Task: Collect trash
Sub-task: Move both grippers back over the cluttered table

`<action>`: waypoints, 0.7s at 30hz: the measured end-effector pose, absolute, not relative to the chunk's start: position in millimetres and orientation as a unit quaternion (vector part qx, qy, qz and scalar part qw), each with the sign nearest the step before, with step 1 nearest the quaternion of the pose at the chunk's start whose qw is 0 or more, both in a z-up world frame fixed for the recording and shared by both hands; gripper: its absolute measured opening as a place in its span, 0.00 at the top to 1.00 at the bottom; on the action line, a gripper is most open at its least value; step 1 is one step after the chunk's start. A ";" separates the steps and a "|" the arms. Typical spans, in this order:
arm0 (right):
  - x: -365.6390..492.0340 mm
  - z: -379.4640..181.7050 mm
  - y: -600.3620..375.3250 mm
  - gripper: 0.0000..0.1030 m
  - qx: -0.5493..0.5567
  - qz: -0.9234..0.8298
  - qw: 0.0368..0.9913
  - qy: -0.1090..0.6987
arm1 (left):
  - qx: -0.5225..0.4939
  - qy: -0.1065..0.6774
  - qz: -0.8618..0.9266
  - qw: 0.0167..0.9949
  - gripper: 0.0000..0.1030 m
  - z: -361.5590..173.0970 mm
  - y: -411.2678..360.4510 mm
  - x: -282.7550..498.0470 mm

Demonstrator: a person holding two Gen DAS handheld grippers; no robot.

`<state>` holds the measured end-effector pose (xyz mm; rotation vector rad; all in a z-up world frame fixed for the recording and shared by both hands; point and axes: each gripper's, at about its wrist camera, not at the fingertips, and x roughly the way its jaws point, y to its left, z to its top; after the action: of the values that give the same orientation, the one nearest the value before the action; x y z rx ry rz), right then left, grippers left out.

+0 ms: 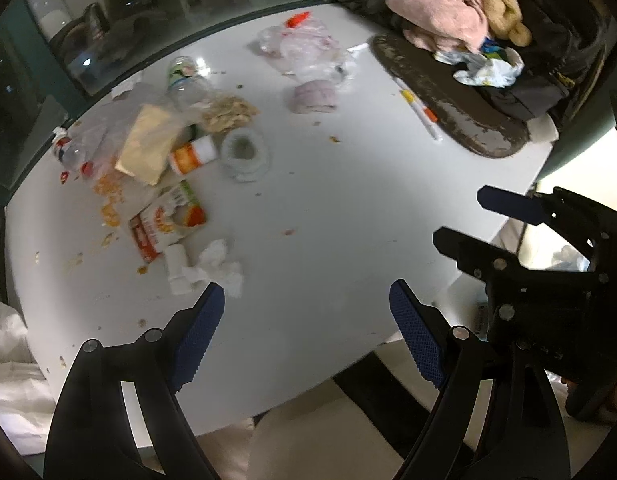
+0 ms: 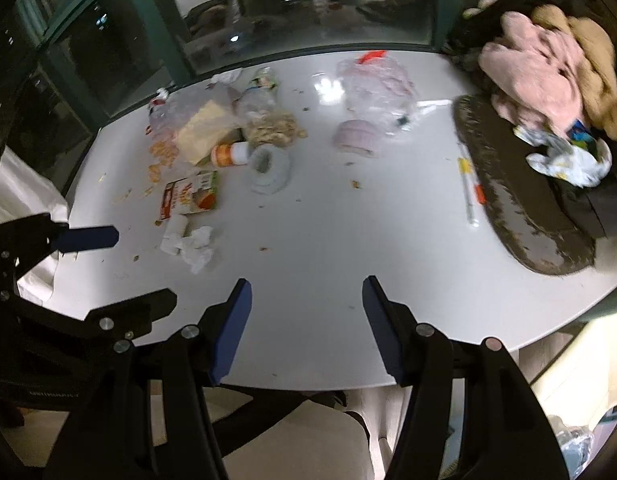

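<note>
Trash lies on a white round table (image 1: 328,220) (image 2: 328,240). It includes crumpled tissue (image 1: 216,266) (image 2: 194,246), a torn snack packet (image 1: 168,220) (image 2: 190,198), an orange-and-white bottle (image 1: 192,156) (image 2: 228,154), a yellow bag (image 1: 146,144) (image 2: 202,130), clear plastic bottles (image 1: 186,84) (image 2: 254,98), a roll of tape (image 1: 244,152) (image 2: 268,170) and crumpled clear plastic (image 1: 304,48) (image 2: 376,84). My left gripper (image 1: 306,328) is open and empty above the table's near edge. My right gripper (image 2: 306,324) is open and empty too; it also shows in the left wrist view (image 1: 460,216).
A dark oval mat (image 1: 448,96) (image 2: 524,196) lies at the right, with a pen (image 1: 420,108) (image 2: 470,188) beside it. Pink and tan cloths (image 1: 448,4) (image 2: 548,72) are piled on a dark bag. A glass wall (image 1: 148,12) bounds the far edge. A white bag (image 1: 8,360) lies at the left.
</note>
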<state>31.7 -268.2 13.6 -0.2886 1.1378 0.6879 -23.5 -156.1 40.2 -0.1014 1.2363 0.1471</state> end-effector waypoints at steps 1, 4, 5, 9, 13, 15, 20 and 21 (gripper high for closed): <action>29.6 13.1 -261.7 0.46 -0.133 0.319 0.776 0.527 | -0.050 0.581 0.073 0.809 0.21 39.4 -145.7 -26.1; 23.4 18.4 -238.4 0.46 -0.139 0.319 0.780 0.520 | -0.061 0.577 0.073 0.811 0.21 41.9 -120.1 -33.9; 21.5 19.7 -228.2 0.46 -0.139 0.319 0.781 0.518 | -0.059 0.575 0.074 0.813 0.21 43.6 -111.6 -36.2; 14.7 19.2 -195.6 0.46 -0.141 0.317 0.779 0.522 | -0.068 0.567 0.074 0.818 0.21 47.7 -71.0 -47.4; 7.2 20.4 -161.4 0.46 -0.145 0.307 0.786 0.517 | -0.082 0.566 0.074 0.817 0.21 45.2 -32.1 -62.0; 1.8 18.2 -145.1 0.46 -0.147 0.303 0.785 0.520 | -0.093 0.563 0.077 0.817 0.21 43.5 -11.4 -71.4; -24.6 16.6 -103.2 0.46 -0.168 0.301 0.785 0.515 | -0.089 0.546 0.095 0.827 0.21 44.6 27.8 -91.1; -28.0 16.7 -99.7 0.46 -0.171 0.300 0.785 0.514 | -0.094 0.544 0.093 0.829 0.21 43.5 35.6 -95.4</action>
<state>-28.0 -99.7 16.7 -0.3691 1.1078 0.6478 -95.4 35.6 43.5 -0.1988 1.1538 0.1965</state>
